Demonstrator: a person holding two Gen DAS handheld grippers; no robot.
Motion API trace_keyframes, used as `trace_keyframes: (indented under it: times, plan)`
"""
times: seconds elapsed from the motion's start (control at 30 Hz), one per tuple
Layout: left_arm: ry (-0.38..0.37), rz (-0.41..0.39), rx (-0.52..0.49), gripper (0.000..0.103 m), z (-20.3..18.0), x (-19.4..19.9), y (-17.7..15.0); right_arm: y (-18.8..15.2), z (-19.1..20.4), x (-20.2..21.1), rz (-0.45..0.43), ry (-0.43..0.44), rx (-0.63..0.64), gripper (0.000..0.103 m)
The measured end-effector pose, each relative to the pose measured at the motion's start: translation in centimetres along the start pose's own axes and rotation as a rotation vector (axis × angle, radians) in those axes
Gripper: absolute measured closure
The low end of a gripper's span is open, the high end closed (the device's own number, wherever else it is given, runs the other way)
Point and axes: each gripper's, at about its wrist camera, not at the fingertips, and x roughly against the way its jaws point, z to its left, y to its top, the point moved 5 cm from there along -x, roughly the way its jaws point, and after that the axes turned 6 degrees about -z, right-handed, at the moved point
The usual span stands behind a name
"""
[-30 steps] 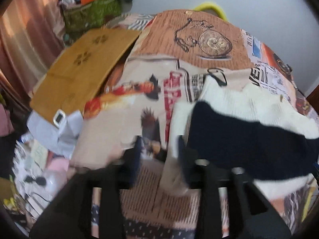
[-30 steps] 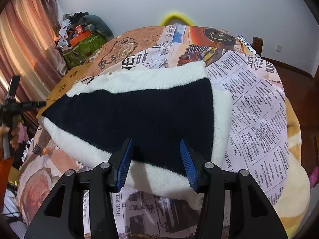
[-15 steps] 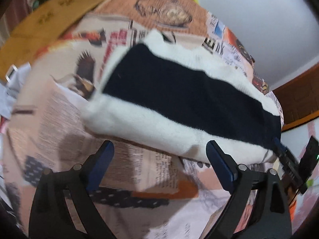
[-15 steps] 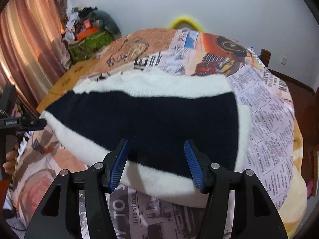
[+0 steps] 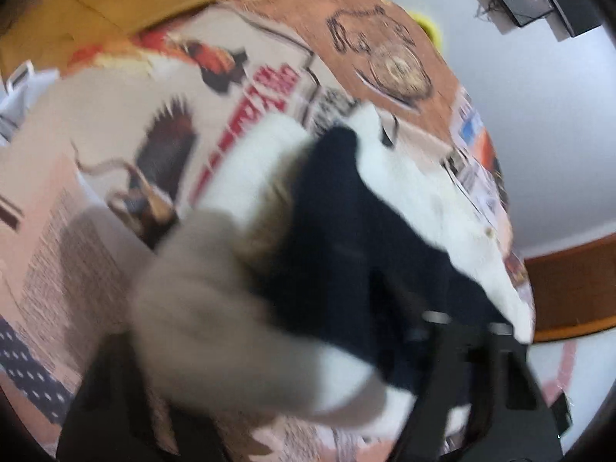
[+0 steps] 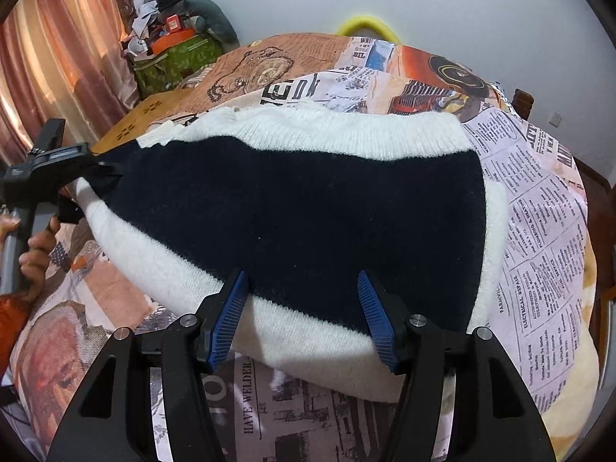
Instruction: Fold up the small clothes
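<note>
In the right wrist view, the right gripper (image 6: 302, 313) hangs nearest, its blue-padded fingers (image 6: 231, 317) about half spread and easing wider. They stand over the near edge of the folded sweater (image 6: 292, 208), one pad above the near white band, the other above the dark middle band. The cloth lies below the gap, and the pads do not press it. The sweater lies flat on a bed cover (image 6: 539, 231) printed like old newspaper pages, white bands on its near and far sides.

At the sweater's left end the left gripper (image 6: 102, 171) meets the dark band's corner, a person's hand (image 6: 36, 254) holding its handle. Its jaws are closing. In the left wrist view, which is badly blurred, that end of the sweater (image 5: 346, 238) bunches up close to the lens between the dark fingers (image 5: 435, 346); whether they already pinch it cannot be told.

Farther back sit a wooden board (image 6: 134, 127), a heap of bags and clothes (image 6: 177, 50), and a pink curtain (image 6: 57, 57).
</note>
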Motion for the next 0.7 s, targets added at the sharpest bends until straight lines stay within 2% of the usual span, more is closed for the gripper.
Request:
trace_keyframes:
  times: [0.03,0.13,0.23,0.37,0.53,0.7]
  plan:
    - [-0.009,-0.017,-0.004,0.074,-0.1,0.2,0.5,0.0,0.1,0.1,-0.002,0.002,-0.002,0.047]
    - [0.005,-0.083,-0.044,0.079,-0.8,1.7,1.6,0.2,0.2,0.7,-0.009,0.019,-0.008,0.047]
    - [0.052,-0.201,-0.132,0.079,-2.7,4.5,3.2,0.3,0.0,1.7,-0.029,0.034,-0.025,0.047]
    - [0.035,-0.313,-0.209,0.080,-6.7,8.4,5.7,0.4,-0.9,2.7,-0.052,0.099,-0.088,0.047]
    - [-0.053,-0.366,-0.374,0.080,-15.5,11.3,5.1,0.3,-1.0,3.0,-0.062,0.113,-0.110,0.047]
    - [-0.163,-0.331,-0.501,0.080,-23.3,11.3,1.9,0.6,-0.8,3.3,-0.071,0.124,-0.106,0.047]
